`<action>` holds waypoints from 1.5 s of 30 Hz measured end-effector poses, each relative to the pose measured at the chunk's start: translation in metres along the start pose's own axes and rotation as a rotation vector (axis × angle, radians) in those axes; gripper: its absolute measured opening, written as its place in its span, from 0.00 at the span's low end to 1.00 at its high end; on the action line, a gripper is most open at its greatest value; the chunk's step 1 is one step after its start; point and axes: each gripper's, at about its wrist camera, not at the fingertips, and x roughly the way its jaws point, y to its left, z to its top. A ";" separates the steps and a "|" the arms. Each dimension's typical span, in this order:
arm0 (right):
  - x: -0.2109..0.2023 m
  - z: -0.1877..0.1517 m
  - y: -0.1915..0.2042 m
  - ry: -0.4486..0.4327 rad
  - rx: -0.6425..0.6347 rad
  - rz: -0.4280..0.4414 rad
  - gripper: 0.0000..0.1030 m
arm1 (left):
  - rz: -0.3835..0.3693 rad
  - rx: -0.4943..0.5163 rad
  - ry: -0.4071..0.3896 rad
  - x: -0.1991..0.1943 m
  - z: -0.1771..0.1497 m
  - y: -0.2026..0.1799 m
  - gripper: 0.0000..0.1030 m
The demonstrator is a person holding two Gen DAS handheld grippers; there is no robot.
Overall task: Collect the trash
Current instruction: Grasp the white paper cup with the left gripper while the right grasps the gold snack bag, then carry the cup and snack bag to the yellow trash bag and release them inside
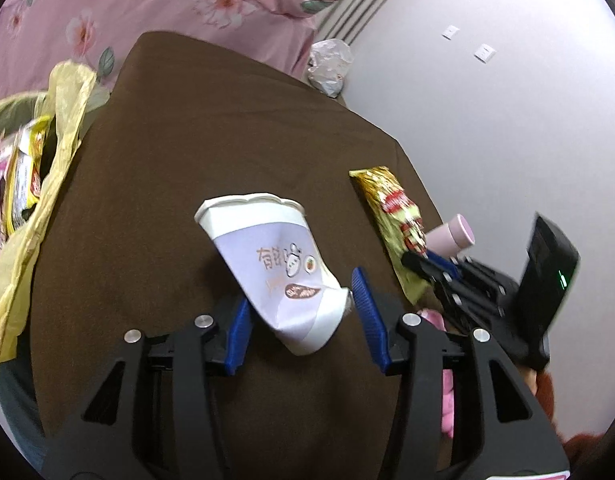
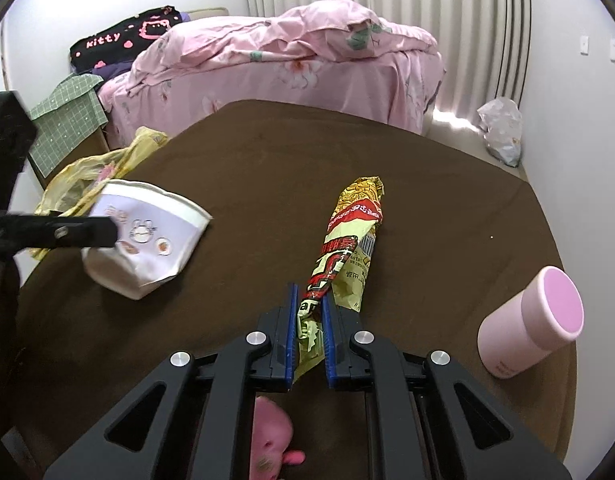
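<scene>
A crushed white paper cup (image 1: 267, 264) (image 2: 147, 248) lies slanted on the brown table (image 2: 267, 152), its base between the blue pads of my left gripper (image 1: 301, 292). The pads stand a little off its sides, so that gripper is open. One black left finger (image 2: 87, 232) shows over the cup in the right wrist view. My right gripper (image 2: 310, 300) (image 1: 423, 264) is shut on the near end of a yellow and red noodle wrapper (image 2: 347, 248) (image 1: 395, 216), which stretches away across the table.
A yellow plastic bag (image 1: 63, 120) (image 2: 79, 176) holding several wrappers hangs at the table's left edge. A pink tumbler (image 2: 527, 320) lies at the right, a pink toy (image 2: 271, 436) under the right gripper. Beyond are a pink bed (image 2: 307, 64) and a white bag (image 2: 501, 128) on the floor.
</scene>
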 end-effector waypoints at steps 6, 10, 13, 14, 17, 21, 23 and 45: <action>-0.016 0.001 0.006 -0.039 -0.020 -0.003 0.11 | -0.019 -0.027 -0.028 -0.003 0.001 0.001 0.37; -0.027 0.008 0.014 -0.073 -0.040 -0.002 0.11 | -0.003 0.019 -0.098 -0.026 0.002 -0.011 0.36; -0.038 0.016 0.022 -0.105 -0.055 0.010 0.11 | 0.059 0.061 -0.164 -0.047 0.003 -0.020 0.36; -0.042 0.020 0.026 -0.116 -0.063 0.015 0.11 | 0.077 0.072 -0.186 -0.055 0.003 -0.021 0.36; -0.055 0.032 0.040 -0.154 -0.094 0.030 0.11 | 0.104 0.078 -0.231 -0.074 0.005 -0.019 0.36; -0.066 0.047 0.062 -0.193 -0.145 0.050 0.11 | 0.142 0.076 -0.279 -0.095 0.007 -0.011 0.37; -0.068 0.054 0.075 -0.201 -0.174 0.060 0.11 | 0.147 0.064 -0.297 -0.107 0.005 -0.003 0.37; 0.051 0.168 0.217 -0.063 -0.340 0.459 0.11 | 0.386 -0.263 -0.315 -0.101 0.014 0.182 0.37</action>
